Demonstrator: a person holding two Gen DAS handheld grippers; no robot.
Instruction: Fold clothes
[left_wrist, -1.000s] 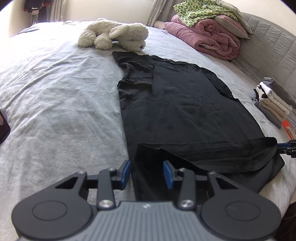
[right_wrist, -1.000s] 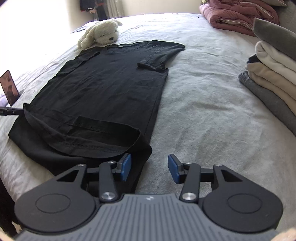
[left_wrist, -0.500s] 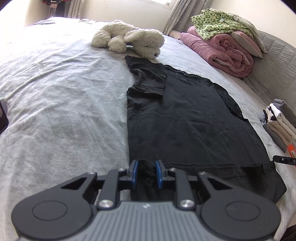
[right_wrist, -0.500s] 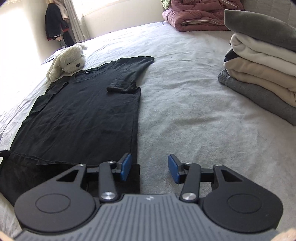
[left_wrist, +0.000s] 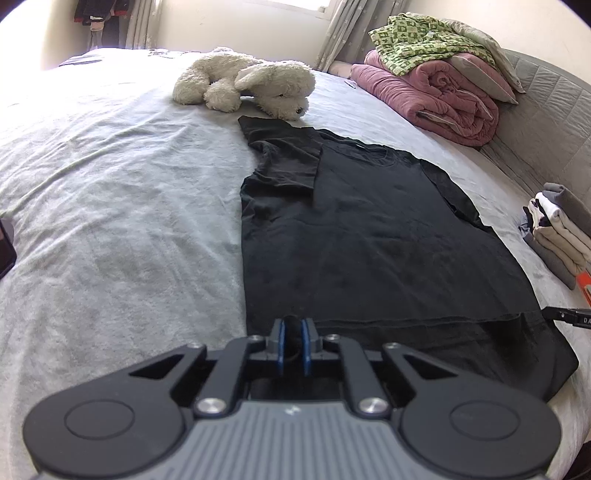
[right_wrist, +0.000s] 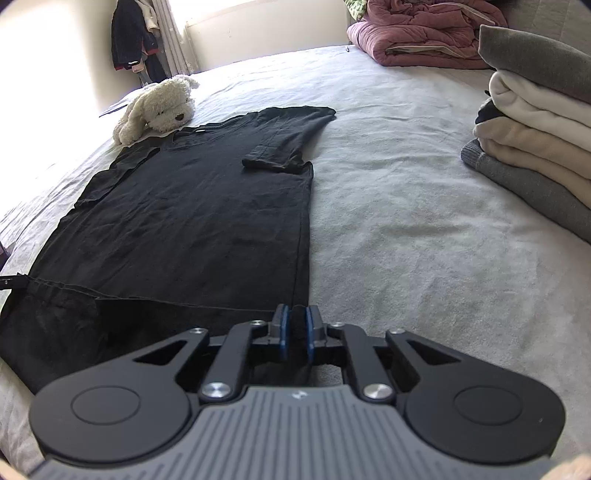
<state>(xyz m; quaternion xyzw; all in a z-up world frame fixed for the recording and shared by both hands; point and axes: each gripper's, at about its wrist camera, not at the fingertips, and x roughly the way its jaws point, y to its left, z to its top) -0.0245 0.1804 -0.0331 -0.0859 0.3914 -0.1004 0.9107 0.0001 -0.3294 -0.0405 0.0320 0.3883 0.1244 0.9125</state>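
Left wrist view: left gripper (left_wrist: 291, 341) is still closing, pads nearly together with black cloth bunched between them, at the near left hem corner of the black T-shirt (left_wrist: 369, 229). Shirt lies flat on the grey bedspread (left_wrist: 110, 221), running straight ahead toward the plush dog (left_wrist: 251, 86); sleeves already tucked in, so hem corners look like the lift points. Right wrist view: right gripper (right_wrist: 295, 332) pinches the opposite hem corner, jaws pressed onto fabric. Folded stack (right_wrist: 535, 147) sits ahead-right, probably where this one ends up.
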